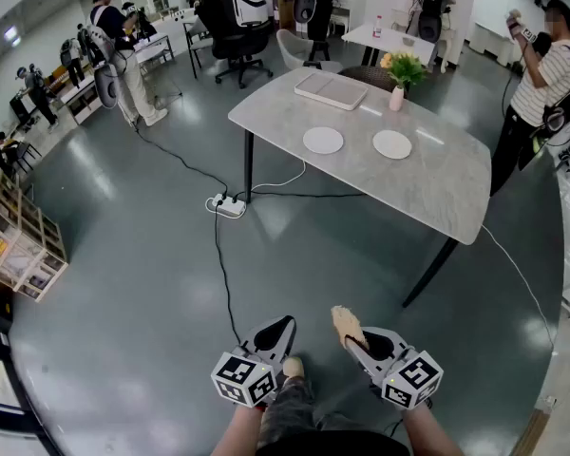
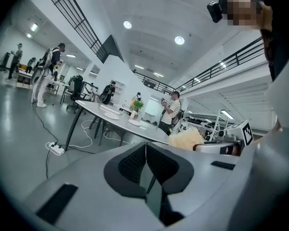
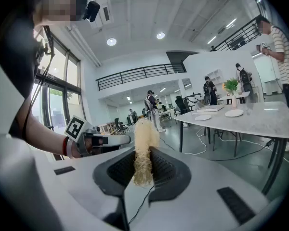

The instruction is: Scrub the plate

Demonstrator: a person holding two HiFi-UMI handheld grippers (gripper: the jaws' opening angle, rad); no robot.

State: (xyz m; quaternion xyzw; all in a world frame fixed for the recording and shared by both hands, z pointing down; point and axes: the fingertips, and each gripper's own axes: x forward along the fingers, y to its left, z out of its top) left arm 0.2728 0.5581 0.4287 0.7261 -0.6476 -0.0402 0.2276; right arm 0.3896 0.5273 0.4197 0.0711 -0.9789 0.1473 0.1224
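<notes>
Two white plates lie on the grey marble table [image 1: 437,198]: one [image 1: 323,141] toward its middle, the other [image 1: 392,144] to its right; they show small in the right gripper view [image 3: 233,113]. My right gripper [image 1: 350,338] is shut on a tan loofah scrubber [image 1: 346,325], whose fibres stick up between the pads [image 3: 143,148]. My left gripper [image 1: 285,326] is shut with nothing in it [image 2: 145,163]. Both grippers hang low near my legs, well short of the table.
A flat tray [image 1: 331,90] and a vase of yellow flowers [image 1: 400,74] stand at the table's far end. A power strip [image 1: 228,206] and cables run over the floor left of the table. A person in a striped shirt [image 1: 540,84] stands at the right; others work at the back.
</notes>
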